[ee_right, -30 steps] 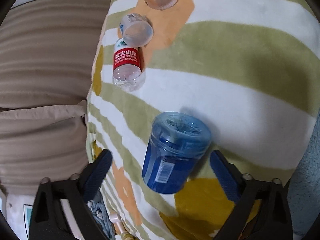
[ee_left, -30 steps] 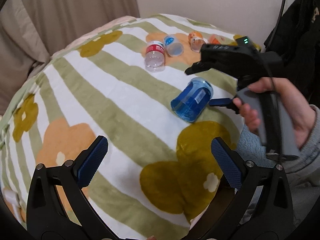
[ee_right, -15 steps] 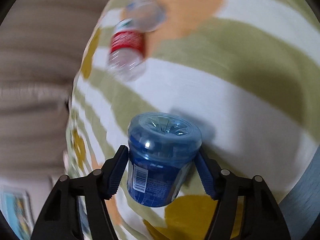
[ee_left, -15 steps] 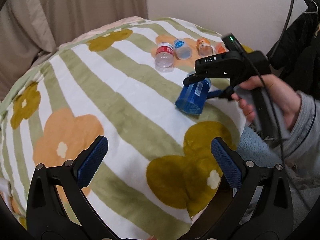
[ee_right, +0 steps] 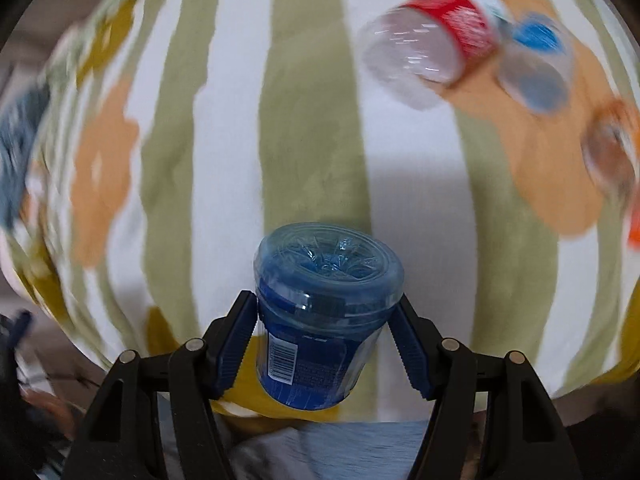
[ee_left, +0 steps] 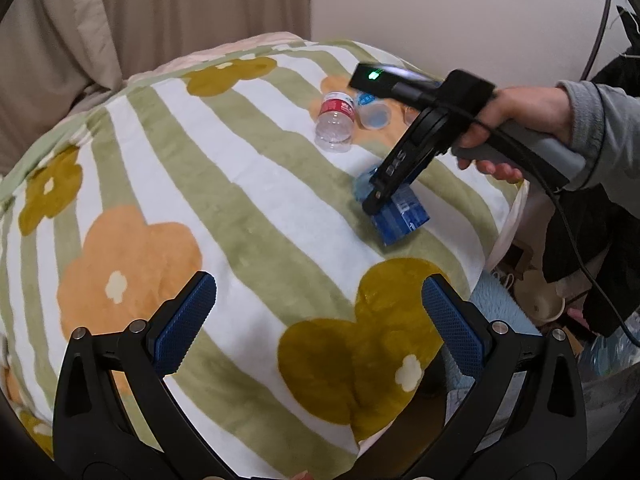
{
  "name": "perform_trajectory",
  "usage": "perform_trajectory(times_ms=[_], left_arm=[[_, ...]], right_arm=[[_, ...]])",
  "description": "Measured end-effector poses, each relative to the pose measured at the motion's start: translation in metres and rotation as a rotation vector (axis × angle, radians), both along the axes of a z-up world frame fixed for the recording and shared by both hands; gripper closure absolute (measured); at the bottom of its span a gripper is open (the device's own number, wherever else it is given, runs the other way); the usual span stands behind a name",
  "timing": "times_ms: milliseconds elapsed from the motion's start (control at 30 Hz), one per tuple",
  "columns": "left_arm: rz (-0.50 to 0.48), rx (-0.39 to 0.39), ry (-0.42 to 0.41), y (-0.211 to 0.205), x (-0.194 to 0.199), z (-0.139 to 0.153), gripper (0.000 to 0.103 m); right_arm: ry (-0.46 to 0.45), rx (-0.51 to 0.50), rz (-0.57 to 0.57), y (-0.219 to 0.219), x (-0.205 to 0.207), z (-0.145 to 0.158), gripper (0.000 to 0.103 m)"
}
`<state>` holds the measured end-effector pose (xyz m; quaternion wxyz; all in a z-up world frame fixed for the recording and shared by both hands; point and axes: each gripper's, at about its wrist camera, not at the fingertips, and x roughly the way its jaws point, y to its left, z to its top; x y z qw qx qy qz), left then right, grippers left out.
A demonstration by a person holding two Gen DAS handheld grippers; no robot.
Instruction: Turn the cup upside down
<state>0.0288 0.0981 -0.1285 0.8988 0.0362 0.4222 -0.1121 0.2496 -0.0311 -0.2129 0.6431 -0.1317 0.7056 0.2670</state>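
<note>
The cup is a blue see-through plastic cup [ee_right: 320,320] with a barcode label. My right gripper [ee_right: 324,340] is shut on its sides, with the cup's closed base pointing away from the camera. In the left wrist view the right gripper [ee_left: 380,196] holds the cup [ee_left: 400,212] tilted just above the flowered blanket [ee_left: 240,208]. My left gripper [ee_left: 316,320] is open and empty, low over the blanket's near side, well apart from the cup.
A clear bottle piece with a red label [ee_left: 334,124] and a clear cup with a blue label [ee_left: 370,110] lie farther back on the blanket. An orange cup [ee_right: 612,152] lies beside them. The bed's edge drops off at right, with clutter [ee_left: 536,296] below.
My right gripper closed on the blue cup, lifted it and has rotated with it; the right wrist view has swung round and blurs. My left gripper drew back a little.
</note>
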Motion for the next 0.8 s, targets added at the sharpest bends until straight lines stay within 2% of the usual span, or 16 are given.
perform_trajectory(times_ms=[100,333,367,400,467,600,800], left_arm=[[0.027,0.013,-0.003,0.000,-0.002,0.000,0.001],[0.048,-0.026,-0.023,0.005,-0.004,0.006,0.001],[0.049,-0.030,-0.029,0.006,-0.004,0.007,0.001],[0.049,-0.033,-0.034,0.006,-0.003,0.009,0.001],[0.050,-0.040,-0.045,0.006,-0.002,0.011,0.001],[0.050,-0.054,-0.052,0.007,-0.001,0.013,0.001],[0.052,-0.056,-0.052,0.007,-0.001,0.014,0.001]], right_arm=[[-0.011,-0.030,0.057,0.014,0.003,-0.009,0.040],[-0.060,0.010,0.033,0.013,0.004,-0.015,0.038],[-0.074,0.009,0.021,0.011,0.006,-0.013,0.029],[-0.091,0.009,0.005,0.008,0.008,-0.012,0.012],[-0.103,0.023,-0.027,0.003,0.009,-0.011,0.000],[-0.100,0.048,-0.095,-0.007,0.010,-0.018,0.000],[-0.105,0.012,-0.137,-0.003,0.007,-0.037,0.000]])
